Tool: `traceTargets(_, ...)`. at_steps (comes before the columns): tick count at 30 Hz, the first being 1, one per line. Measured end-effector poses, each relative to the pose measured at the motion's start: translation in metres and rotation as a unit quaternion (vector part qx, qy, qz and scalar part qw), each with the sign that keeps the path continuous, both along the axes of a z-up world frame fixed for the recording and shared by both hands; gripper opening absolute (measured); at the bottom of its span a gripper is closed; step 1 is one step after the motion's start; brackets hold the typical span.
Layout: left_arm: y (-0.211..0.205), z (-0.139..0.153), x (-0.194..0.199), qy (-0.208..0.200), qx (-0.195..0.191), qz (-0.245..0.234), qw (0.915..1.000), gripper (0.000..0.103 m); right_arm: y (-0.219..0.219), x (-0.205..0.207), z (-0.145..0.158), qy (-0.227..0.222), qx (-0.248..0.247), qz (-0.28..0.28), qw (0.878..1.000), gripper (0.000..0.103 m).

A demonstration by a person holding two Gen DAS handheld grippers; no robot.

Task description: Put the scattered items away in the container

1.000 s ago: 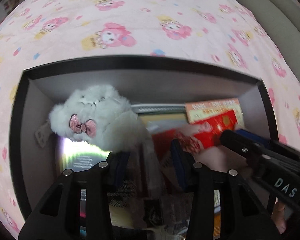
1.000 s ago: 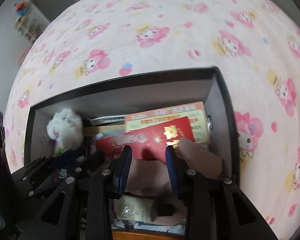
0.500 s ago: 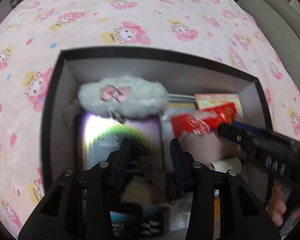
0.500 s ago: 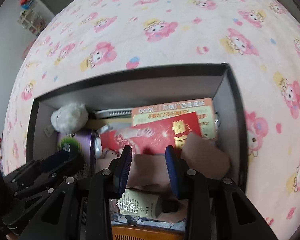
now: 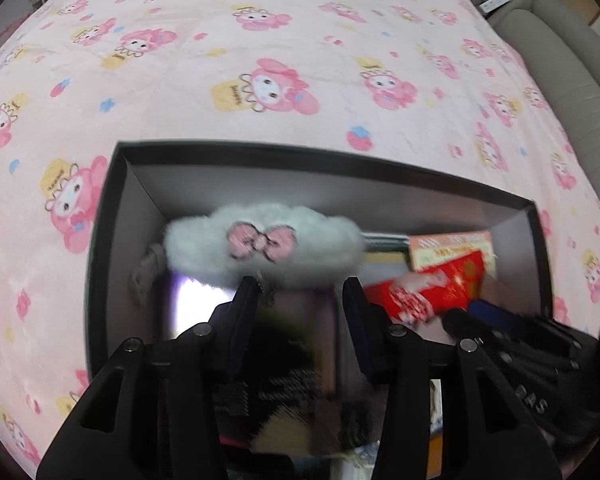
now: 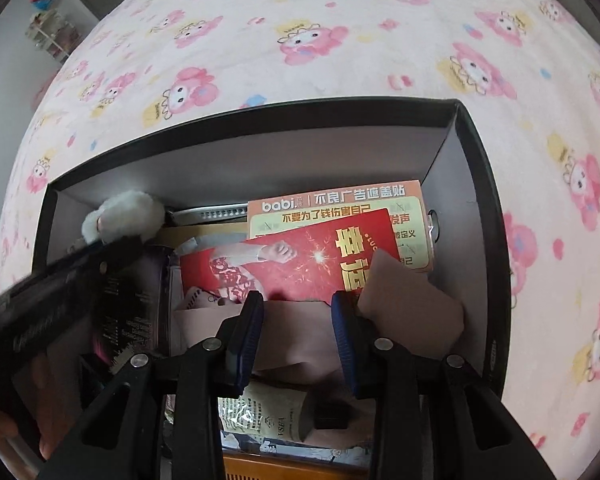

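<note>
Black box (image 6: 476,184) sits on the pink cartoon-print bedsheet (image 5: 300,40), open top, already crowded. Fluffy white plush with a pink bow (image 5: 262,240) lies at the far left end inside, resting over a shiny purple carton (image 5: 204,304). To the right of it a red printed packet (image 6: 292,256) lies flat over an orange "babi" sticker pack (image 6: 340,200), with a crumpled tan fabric piece (image 6: 412,308) over the packet's near right corner. A cream bottle with a dark cap (image 6: 276,416) lies at the near side, under my right tool. My left gripper (image 5: 300,292) hangs over the purple carton just short of the plush, jaws spread, nothing pinched. My right gripper (image 6: 298,304) hangs over the tan fabric at the packet's near edge, jaws apart, pads not pressing anything I can see. Grey padded headboard (image 5: 572,80) at far right.
</note>
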State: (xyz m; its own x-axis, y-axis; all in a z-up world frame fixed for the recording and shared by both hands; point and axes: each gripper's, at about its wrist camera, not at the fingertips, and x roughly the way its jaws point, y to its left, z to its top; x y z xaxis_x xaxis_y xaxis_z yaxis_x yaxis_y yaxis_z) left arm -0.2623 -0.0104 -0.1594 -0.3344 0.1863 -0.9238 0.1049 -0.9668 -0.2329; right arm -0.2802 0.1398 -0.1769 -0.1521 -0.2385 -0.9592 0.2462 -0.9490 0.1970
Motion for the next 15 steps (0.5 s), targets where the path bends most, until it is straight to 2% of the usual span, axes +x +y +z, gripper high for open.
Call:
traceTargets(4,0.008,0.015,0.015,0.028,-0.006,-0.002,0.9996,0.049,-0.001,0.005,0.008,0.015,0.01,0.002,1.0,0.033)
traceTargets(6,0.012,0.028,0.025,0.051,-0.009,-0.005,0.9986,0.058,0.004,0.013,0.023,0.05,0.008,-0.013,0.999,0.034)
traceTargets(7,0.014,0.036,0.031,0.066,-0.011,-0.008,0.9977,0.067,0.006,0.016,0.029,0.061,0.008,-0.017,0.998,0.036)
traceTargets(8,0.015,0.047,0.038,0.084,-0.017,-0.009,0.9963,0.074,0.009,0.021,0.037,0.075,0.008,-0.022,0.997,0.04)
traceTargets(10,0.016,0.066,0.052,0.115,-0.032,-0.01,0.9928,0.081,0.017,0.03,0.055,0.102,0.014,-0.032,0.994,0.046)
traceTargets(13,0.015,0.094,0.074,0.151,-0.051,-0.008,0.9871,0.093,0.027,0.05,0.078,0.131,0.022,-0.044,0.99,0.064)
traceTargets(15,0.014,0.112,0.086,0.17,-0.061,-0.011,0.9834,0.098,0.031,0.062,0.095,0.161,0.03,-0.047,0.985,0.065)
